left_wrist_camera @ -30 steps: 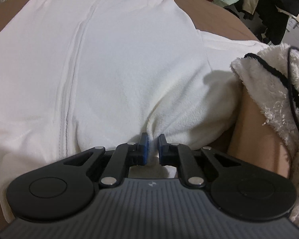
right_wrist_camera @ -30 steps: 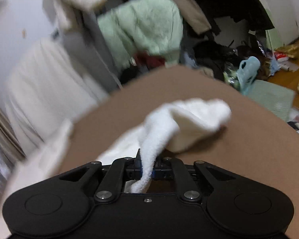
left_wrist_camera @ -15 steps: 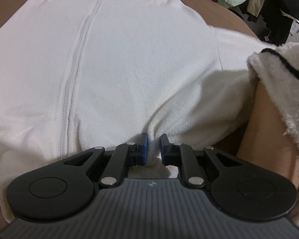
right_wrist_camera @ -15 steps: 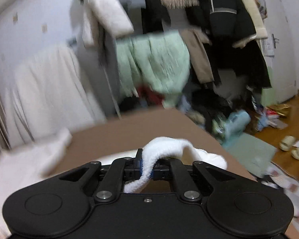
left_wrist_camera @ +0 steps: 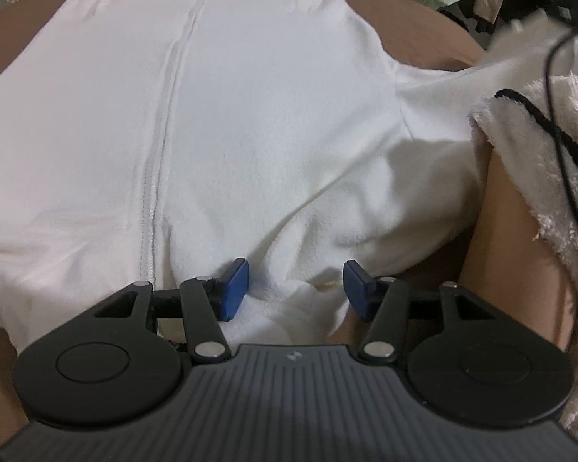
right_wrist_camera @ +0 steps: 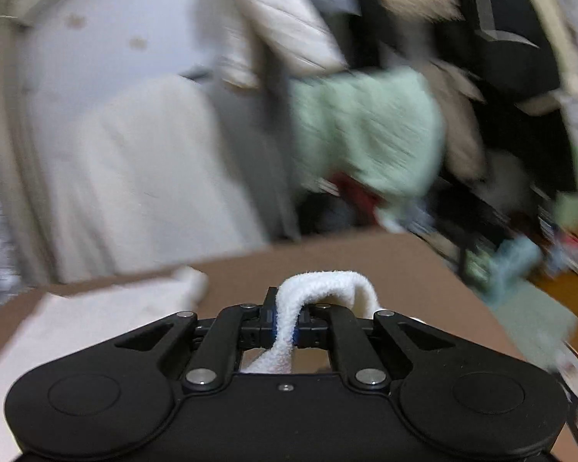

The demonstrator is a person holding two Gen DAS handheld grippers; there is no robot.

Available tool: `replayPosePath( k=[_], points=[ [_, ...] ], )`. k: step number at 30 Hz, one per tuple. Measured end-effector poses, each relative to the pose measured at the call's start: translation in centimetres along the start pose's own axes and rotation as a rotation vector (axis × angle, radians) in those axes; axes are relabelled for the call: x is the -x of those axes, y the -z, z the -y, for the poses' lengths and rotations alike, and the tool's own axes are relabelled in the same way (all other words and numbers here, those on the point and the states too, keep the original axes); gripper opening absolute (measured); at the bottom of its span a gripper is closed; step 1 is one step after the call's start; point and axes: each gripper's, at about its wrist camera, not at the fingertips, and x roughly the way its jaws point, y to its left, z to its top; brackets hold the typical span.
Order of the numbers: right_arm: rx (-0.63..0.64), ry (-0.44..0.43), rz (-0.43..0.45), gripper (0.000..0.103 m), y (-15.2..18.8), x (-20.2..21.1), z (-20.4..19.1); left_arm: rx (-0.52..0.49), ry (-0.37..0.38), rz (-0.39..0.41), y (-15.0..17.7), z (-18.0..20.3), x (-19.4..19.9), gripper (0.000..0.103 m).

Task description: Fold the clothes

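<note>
A white fleece zip-up garment (left_wrist_camera: 250, 115) lies spread on the brown table (left_wrist_camera: 412, 27), zipper line running away from me. My left gripper (left_wrist_camera: 294, 287) is open at the garment's near hem, with a fabric bunch between its blue pads (left_wrist_camera: 233, 281), not pinched. My right gripper (right_wrist_camera: 285, 323) is shut on a white fleece sleeve (right_wrist_camera: 320, 285), lifted above the table (right_wrist_camera: 385, 265). The rest of the garment (right_wrist_camera: 77, 327) shows blurred at the lower left in the right wrist view.
The person's forearm (left_wrist_camera: 516, 238) in a fluffy cream sleeve (left_wrist_camera: 539, 146) with a black cable is at the right. Beyond the table hang clothes, including a pale green one (right_wrist_camera: 366, 131). Clutter lies on the floor (right_wrist_camera: 520, 261) at the right.
My left gripper has opened and let go of the hem fold. My right gripper has kept hold of the sleeve and lifted and swung, so the view moved from the table to the room.
</note>
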Motion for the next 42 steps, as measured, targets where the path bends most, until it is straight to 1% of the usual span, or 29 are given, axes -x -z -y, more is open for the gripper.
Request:
replayPosePath(
  k=[2, 5, 8, 13, 14, 15, 17, 20, 21, 23, 25, 26, 27, 28, 29, 30, 31, 32, 33, 34, 36, 37, 38, 39, 41, 42],
  points=[
    [0.044, -0.073, 0.008, 0.007, -1.3, -0.1, -3.3, 0.027, 0.024, 0.024, 0.0, -0.7, 1.1, 0.055],
    [0.139, -0.138, 0.014, 0.007, -2.7, -0.2, -8.8, 0.102, 0.031, 0.059, -0.5, -2.6, 2.9, 0.06],
    [0.202, -0.208, 0.004, 0.007, -3.9, -0.2, -14.4, 0.148, -0.02, 0.115, -1.4, -5.0, 5.2, 0.067],
    [0.272, -0.372, -0.042, 0.007, -5.3, -1.6, -24.4, 0.099, -0.189, 0.207, -3.4, -8.9, 9.5, 0.076],
    [0.285, -0.402, -0.047, 0.007, -5.3, -2.0, -26.2, 0.096, -0.216, 0.232, -3.7, -9.8, 10.0, 0.078],
    [0.298, -0.429, -0.053, 0.007, -5.1, -2.2, -28.0, 0.108, -0.226, 0.257, -3.9, -10.8, 10.4, 0.078],
    [0.324, -0.477, -0.066, 0.007, -4.3, -2.7, -31.6, 0.165, -0.22, 0.313, -4.0, -12.8, 10.7, 0.078],
    [0.309, -0.523, -0.16, 0.008, -1.6, -4.0, -35.7, 0.282, -0.189, 0.373, -2.3, -16.0, 9.8, 0.078],
    [0.297, -0.536, -0.2, 0.008, -0.5, -4.6, -36.7, 0.336, -0.187, 0.362, -1.6, -17.1, 9.2, 0.078],
    [0.267, -0.552, -0.288, 0.008, 2.0, -5.9, -38.3, 0.444, -0.156, 0.332, -0.4, -19.5, 8.1, 0.078],
    [0.245, -0.533, -0.361, 0.008, 4.6, -7.3, -39.8, 0.52, -0.149, 0.295, 0.2, -21.2, 7.4, 0.078],
    [0.234, -0.526, -0.384, 0.008, 5.7, -7.8, -40.4, 0.551, -0.152, 0.29, 0.4, -21.8, 7.3, 0.078],
    [0.222, -0.537, -0.409, 0.008, 6.6, -8.3, -40.9, 0.569, -0.148, 0.303, 0.4, -22.0, 7.3, 0.078],
    [0.211, -0.569, -0.438, 0.011, 7.5, -8.7, -41.3, 0.579, -0.14, 0.313, 0.4, -22.2, 7.4, 0.078],
    [0.199, -0.6, -0.466, 0.017, 8.3, -9.2, -41.7, 0.572, -0.119, 0.315, 0.2, -22.1, 7.2, 0.078],
    [0.192, -0.633, -0.503, 0.019, 9.0, -9.5, -42.0, 0.558, -0.081, 0.31, -0.2, -21.8, 6.9, 0.078],
    [0.194, -0.673, -0.549, 0.029, 9.5, -9.8, -42.2, 0.545, -0.039, 0.303, -0.5, -21.6, 6.5, 0.078],
    [0.205, -0.728, -0.605, 0.043, 9.8, -9.9, -42.2, 0.538, 0.0, 0.292, -0.6, -21.3, 6.2, 0.078],
    [0.211, -0.786, -0.658, 0.049, 10.0, -9.9, -41.9, 0.533, 0.011, 0.287, -0.6, -21.0, 6.0, 0.078],
    [0.194, -0.827, -0.692, 0.053, 9.7, -9.6, -41.0, 0.522, 0.012, 0.285, -0.6, -20.7, 5.9, 0.078],
    [0.136, -0.88, -0.735, 0.053, 8.6, -8.9, -38.4, 0.509, 0.017, 0.278, -0.6, -20.5, 5.8, 0.078],
    [0.107, -0.89, -0.734, 0.056, 7.9, -8.5, -37.0, 0.521, 0.026, 0.279, -0.6, -20.5, 5.8, 0.078],
    [0.08, -0.884, -0.719, 0.059, 7.1, -8.0, -35.3, 0.532, 0.036, 0.281, -0.6, -20.5, 5.8, 0.078],
    [0.063, -0.852, -0.694, 0.065, 6.2, -7.2, -33.4, 0.543, 0.046, 0.282, -0.6, -20.5, 5.8, 0.078],
    [0.077, -0.757, -0.63, 0.068, 4.9, -5.1, -29.7, 0.566, 0.067, 0.282, -0.6, -20.6, 5.8, 0.078],
    [0.107, -0.701, -0.6, 0.068, 4.6, -3.9, -27.9, 0.572, 0.075, 0.281, -0.5, -20.6, 5.7, 0.079]
  ],
)
